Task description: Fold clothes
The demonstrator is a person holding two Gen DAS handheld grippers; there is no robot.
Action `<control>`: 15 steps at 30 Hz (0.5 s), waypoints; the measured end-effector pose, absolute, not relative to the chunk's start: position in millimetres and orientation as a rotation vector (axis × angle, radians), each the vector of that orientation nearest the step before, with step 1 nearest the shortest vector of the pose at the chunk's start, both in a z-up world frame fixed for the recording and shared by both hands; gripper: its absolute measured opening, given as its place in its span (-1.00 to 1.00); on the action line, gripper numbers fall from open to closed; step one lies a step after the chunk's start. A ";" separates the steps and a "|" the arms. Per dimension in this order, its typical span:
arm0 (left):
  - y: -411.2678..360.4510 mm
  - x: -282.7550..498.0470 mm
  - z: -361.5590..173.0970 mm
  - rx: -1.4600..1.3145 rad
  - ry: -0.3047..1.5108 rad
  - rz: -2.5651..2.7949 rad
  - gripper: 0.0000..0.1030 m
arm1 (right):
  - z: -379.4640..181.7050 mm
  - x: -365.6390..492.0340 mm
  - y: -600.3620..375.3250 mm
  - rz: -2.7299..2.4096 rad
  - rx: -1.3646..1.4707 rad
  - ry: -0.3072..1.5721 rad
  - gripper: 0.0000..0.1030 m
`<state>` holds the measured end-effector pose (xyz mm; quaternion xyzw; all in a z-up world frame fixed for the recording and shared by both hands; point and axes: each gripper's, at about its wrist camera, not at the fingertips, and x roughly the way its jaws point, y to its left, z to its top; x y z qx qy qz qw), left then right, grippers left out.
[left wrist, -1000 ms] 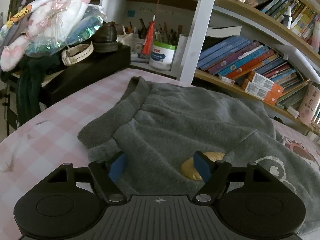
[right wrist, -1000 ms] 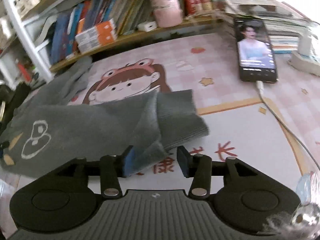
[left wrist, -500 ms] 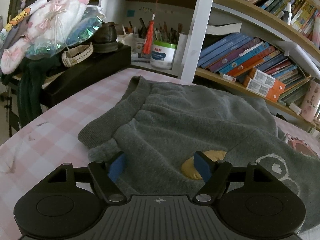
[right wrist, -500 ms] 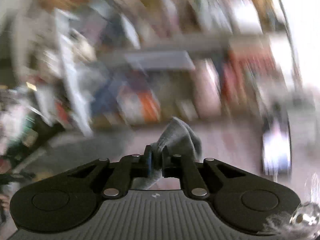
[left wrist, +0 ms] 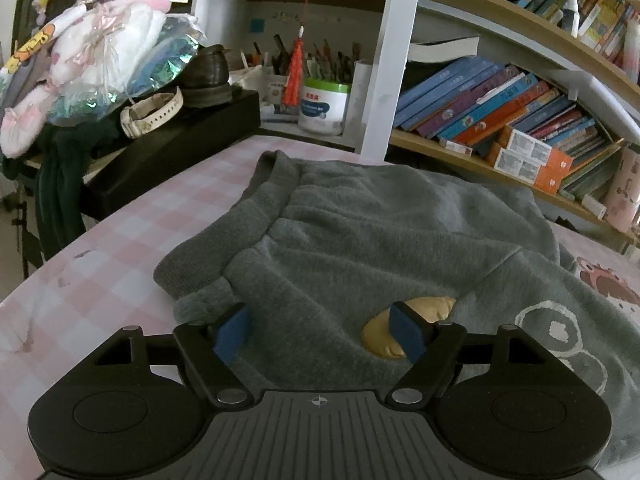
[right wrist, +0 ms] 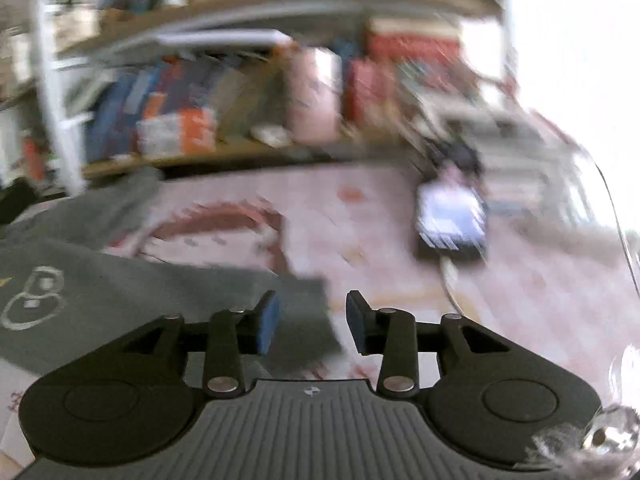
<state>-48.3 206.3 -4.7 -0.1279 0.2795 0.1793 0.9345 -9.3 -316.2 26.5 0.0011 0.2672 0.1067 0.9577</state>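
No lettering anywhere is sharp enough to read

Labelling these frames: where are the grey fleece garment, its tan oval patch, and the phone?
grey fleece garment [left wrist: 360,248], left wrist view, mid body.
tan oval patch [left wrist: 378,338], left wrist view, lower lobe.
phone [right wrist: 452,220], right wrist view, blurred screen.

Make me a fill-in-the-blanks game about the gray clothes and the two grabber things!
1. The fuzzy garment on the checkered table is ___ in color.
2. The left gripper has its jaws spread ___ over the cloth.
3. The pads on the right gripper are colored ___.
4. The oval patch beside the left gripper's pad is ___.

Missing words: gray; open; blue; yellow
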 end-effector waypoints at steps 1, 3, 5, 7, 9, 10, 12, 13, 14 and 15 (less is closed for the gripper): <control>206.1 -48.5 -4.6 -0.259 0.571 0.367 0.54 | 27.5 -8.3 -307.0 0.263 -0.016 0.536 -0.33; 207.2 -51.4 -3.8 -0.265 0.556 0.368 0.54 | 25.9 -3.2 -286.0 0.356 -0.060 0.544 -0.37; 208.3 -60.4 -1.7 -0.273 0.532 0.372 0.54 | 19.3 5.8 -266.8 0.411 -0.118 0.559 -0.43; 209.9 -74.5 2.4 -0.272 0.512 0.375 0.54 | 11.6 13.8 -252.9 0.424 -0.180 0.570 -0.42; 213.6 -90.2 7.4 -0.267 0.501 0.402 0.54 | 2.7 20.7 -250.7 0.437 -0.210 0.583 -0.38; 216.6 -98.4 9.9 -0.264 0.499 0.425 0.52 | -1.9 24.0 -251.7 0.445 -0.216 0.592 -0.38; 222.6 -111.4 13.6 -0.261 0.499 0.461 0.50 | -11.5 29.5 -255.8 0.456 -0.208 0.617 -0.38; 224.7 -116.4 15.1 -0.260 0.500 0.473 0.46 | -14.7 30.2 -258.2 0.458 -0.203 0.627 -0.38; 225.8 -119.6 15.7 -0.257 0.504 0.481 0.37 | -18.4 29.9 -260.0 0.459 -0.198 0.637 -0.38; 226.5 -121.0 15.6 -0.252 0.514 0.491 0.35 | -21.8 29.0 -261.4 0.461 -0.191 0.643 -0.37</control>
